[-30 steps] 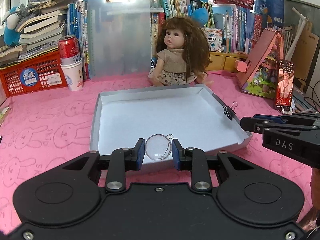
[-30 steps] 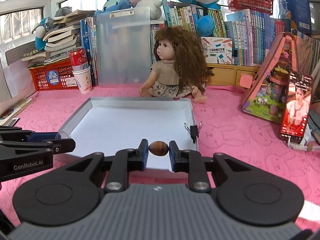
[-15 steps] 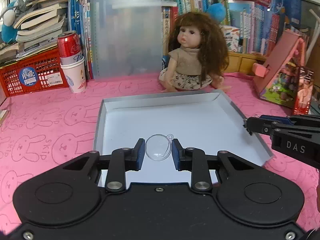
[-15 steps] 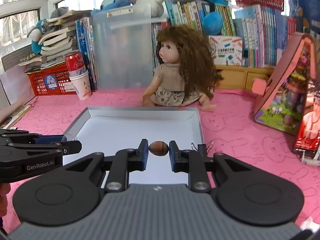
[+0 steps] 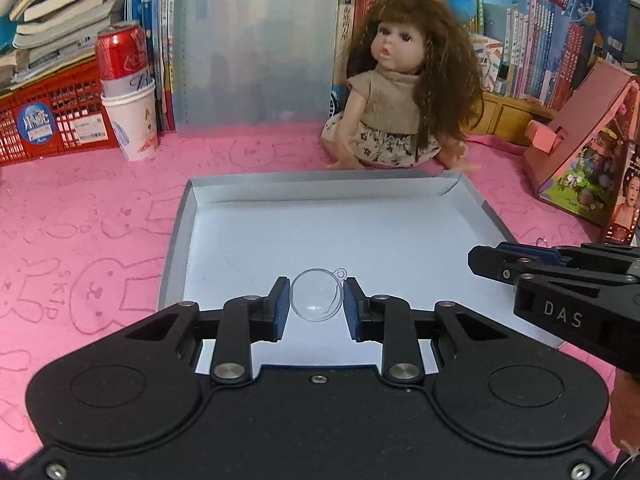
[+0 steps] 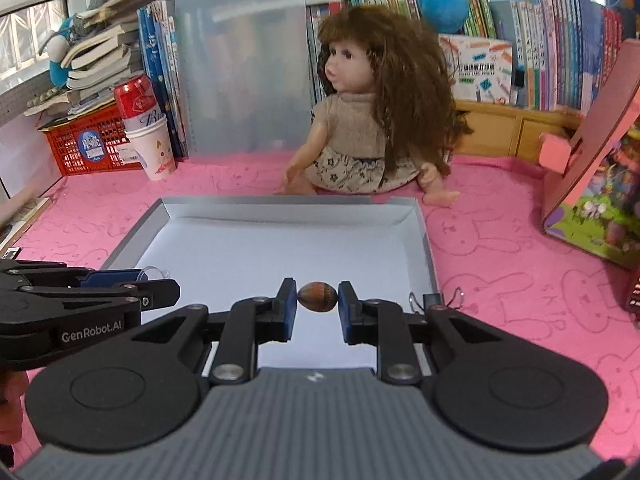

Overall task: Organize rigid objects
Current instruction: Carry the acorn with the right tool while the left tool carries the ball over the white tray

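Note:
A shallow white box lid with grey walls (image 5: 176,240) (image 6: 425,236) lies on the pink cloth. My left gripper (image 5: 316,302) is shut on a clear plastic ball with a small loop (image 5: 316,296), held above the lid's near half. My right gripper (image 6: 318,298) is shut on a small brown oval nut (image 6: 318,297), also above the lid's near part. In the left wrist view the right gripper (image 5: 476,258) reaches in from the right. In the right wrist view the left gripper (image 6: 172,292) enters from the left.
A doll (image 5: 404,96) (image 6: 368,120) sits just behind the lid. A black binder clip (image 6: 434,300) grips the lid's right wall. A paper cup with a red can (image 5: 128,116), a red basket (image 5: 48,120), a clear clipboard (image 5: 256,48) and a pink toy house (image 5: 588,160) line the back.
Both grippers have moved forward over the lid, each still holding its object. The lid and doll appear nearer and larger in both views.

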A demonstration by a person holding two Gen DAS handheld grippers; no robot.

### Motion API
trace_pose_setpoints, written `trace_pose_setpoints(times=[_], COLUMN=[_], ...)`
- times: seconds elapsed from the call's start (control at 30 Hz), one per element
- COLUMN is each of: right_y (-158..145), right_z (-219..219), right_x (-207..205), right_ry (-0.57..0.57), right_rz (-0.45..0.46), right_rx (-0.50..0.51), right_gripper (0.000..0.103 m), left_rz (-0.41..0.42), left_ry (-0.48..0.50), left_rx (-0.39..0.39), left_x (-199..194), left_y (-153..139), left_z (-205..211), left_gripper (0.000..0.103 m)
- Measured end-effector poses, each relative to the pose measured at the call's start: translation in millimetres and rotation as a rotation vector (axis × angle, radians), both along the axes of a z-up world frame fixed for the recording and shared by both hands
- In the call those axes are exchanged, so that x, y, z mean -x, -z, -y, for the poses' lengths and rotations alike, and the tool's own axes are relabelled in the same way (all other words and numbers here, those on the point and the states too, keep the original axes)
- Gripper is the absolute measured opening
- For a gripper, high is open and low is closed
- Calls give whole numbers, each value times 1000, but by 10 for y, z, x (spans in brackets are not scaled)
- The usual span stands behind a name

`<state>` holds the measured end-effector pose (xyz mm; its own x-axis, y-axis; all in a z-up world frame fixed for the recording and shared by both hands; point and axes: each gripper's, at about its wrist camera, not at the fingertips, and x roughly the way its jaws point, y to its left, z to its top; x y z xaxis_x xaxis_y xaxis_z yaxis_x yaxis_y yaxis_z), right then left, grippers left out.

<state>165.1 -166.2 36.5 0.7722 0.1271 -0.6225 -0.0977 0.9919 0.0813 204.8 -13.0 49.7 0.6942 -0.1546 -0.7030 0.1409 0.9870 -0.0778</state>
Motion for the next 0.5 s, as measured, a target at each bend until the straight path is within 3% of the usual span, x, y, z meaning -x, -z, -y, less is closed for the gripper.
trace_pose_setpoints(times=[0.5], right_y=[222], right_z=[2], right_x=[-198], right_ry=[10], right_rz=[-57], right_rx=[-19], right_gripper=[27], left_rz=[-68], left_ry=[-31], left_rx=[-15], left_x=[-201], left_y=[274], left_z=[-32], left_gripper=[27])
